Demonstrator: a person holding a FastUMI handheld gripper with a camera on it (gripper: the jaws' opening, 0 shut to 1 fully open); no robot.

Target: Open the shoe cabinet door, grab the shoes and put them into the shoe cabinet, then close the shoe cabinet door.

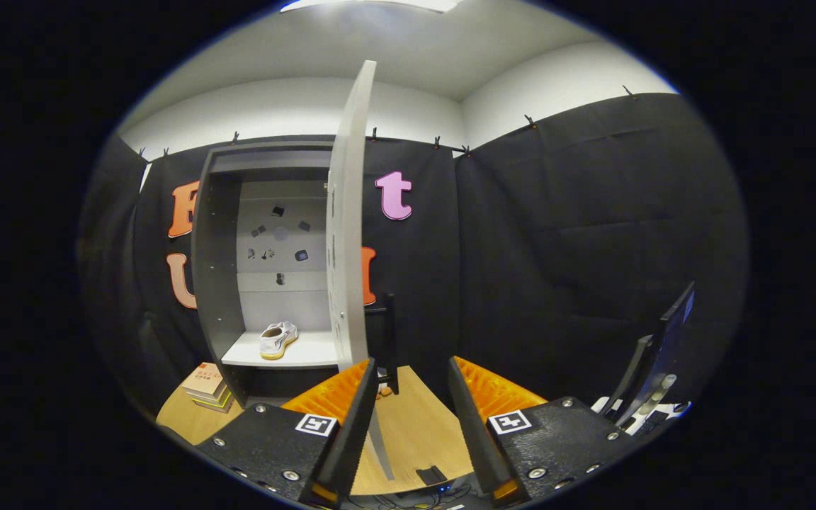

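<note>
Seen from the gripper view, the gripper (411,382) points toward a tall grey shoe cabinet (218,269) that stands against the black cloth wall of the booth. Its two fingers are spread apart with nothing held between them; bare wooden floor (415,432) shows through the gap. The cabinet door (346,234) stands swung out and is viewed almost edge-on, its lower end reaching down just beside the left finger, close to it but whether it touches cannot be told. Inside the open cabinet, a single white shoe (278,339) with a yellowish sole rests on the pale shelf (309,352), well beyond the fingers and to the left of the door. Small dark marks dot the cabinet's back panel above the shoe. A stack of books (206,386) lies on the floor at the cabinet's lower left corner. A dark, slim stand (388,340) rises just behind the door's lower part. Off to the right, past the right finger, a dark monitor (666,347) tilts on its stand. Cables and a small dark box (431,474) lie on the floor between the fingers.
</note>
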